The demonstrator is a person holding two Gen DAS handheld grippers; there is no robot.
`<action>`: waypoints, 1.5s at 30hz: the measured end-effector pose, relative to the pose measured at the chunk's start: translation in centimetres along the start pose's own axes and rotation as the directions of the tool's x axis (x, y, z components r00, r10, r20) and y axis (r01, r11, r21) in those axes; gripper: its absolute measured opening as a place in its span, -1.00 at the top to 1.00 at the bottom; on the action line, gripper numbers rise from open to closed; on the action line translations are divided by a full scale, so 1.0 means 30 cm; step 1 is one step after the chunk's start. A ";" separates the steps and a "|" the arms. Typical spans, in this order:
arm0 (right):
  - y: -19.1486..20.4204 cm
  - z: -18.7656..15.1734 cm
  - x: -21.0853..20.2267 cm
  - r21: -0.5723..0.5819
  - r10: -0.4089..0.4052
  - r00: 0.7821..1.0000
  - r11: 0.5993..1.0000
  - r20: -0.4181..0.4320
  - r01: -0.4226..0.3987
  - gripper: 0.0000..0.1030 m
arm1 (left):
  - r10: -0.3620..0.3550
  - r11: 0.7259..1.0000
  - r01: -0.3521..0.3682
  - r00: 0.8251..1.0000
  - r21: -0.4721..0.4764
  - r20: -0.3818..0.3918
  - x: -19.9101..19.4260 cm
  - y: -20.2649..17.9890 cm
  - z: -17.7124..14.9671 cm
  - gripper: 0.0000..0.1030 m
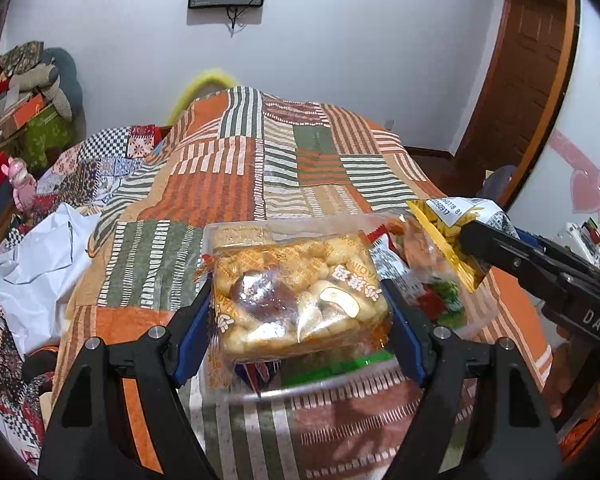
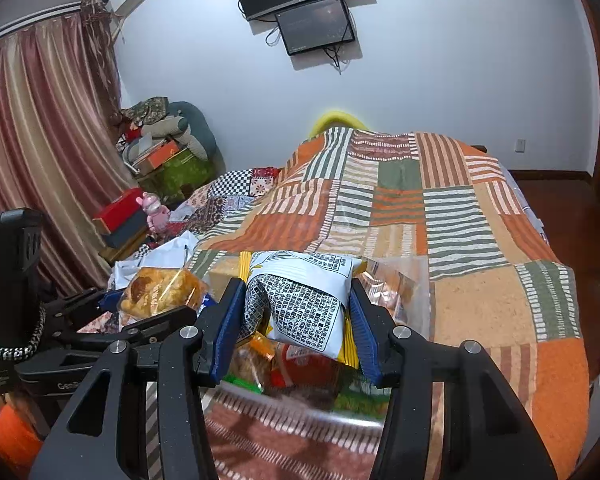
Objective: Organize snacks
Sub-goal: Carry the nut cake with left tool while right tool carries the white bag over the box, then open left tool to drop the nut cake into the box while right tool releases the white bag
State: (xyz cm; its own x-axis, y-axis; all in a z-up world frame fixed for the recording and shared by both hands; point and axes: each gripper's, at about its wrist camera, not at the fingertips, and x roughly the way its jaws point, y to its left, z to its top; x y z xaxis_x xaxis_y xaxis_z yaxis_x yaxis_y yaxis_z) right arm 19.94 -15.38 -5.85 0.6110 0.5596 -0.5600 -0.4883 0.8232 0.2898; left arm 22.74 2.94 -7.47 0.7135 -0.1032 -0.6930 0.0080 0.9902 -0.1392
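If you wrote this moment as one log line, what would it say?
left gripper: shut on pastry pack | right gripper: shut on white snack bag | both above clear bin on patchwork bedspread

Two grippers are in view, the left gripper (image 1: 300, 312) and the right gripper (image 2: 296, 320). Each grips one snack: one clear biscuit pack (image 1: 296, 300) and one white printed packet (image 2: 304, 300). One clear plastic box (image 1: 236, 232) of further snacks sits on one patchwork bedspread (image 1: 300, 152).

Quilt (image 1: 300, 160): patchwork of orange, green and cream stripes. Left-held snack pack (image 1: 300, 300): clear wrap, golden-brown pieces, orange print. Right-held snack packet (image 2: 304, 304): white with black text, yellow edge. Gripper pads (image 2: 224, 328): blue. Curtain (image 2: 40, 140): striped maroon and beige.
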 end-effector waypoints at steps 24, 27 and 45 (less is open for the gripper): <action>-0.035 0.002 0.064 -0.038 -0.033 0.998 0.999 -0.050 0.031 0.09 | 0.047 0.999 -0.047 0.999 -0.001 0.000 0.129 0.002 0.009 -0.51; -0.037 0.007 0.034 -0.029 -0.030 0.999 0.999 -0.039 0.029 0.09 | 0.032 0.999 -0.032 0.999 -0.003 0.021 0.079 0.001 0.004 -0.51; 0.114 0.027 -0.324 -0.119 -0.035 0.985 0.991 0.170 0.056 0.04 | 0.018 0.998 -0.039 0.944 0.057 0.329 -0.420 -0.073 -0.017 -0.51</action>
State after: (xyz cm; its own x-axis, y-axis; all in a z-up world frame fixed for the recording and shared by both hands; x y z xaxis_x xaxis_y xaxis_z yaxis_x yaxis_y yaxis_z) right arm 12.83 -17.94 1.23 0.7246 0.5386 -0.4300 -0.5239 0.8358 0.1640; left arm 13.38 2.03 1.21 0.9041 -0.0485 -0.4245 0.0202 0.9973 -0.0710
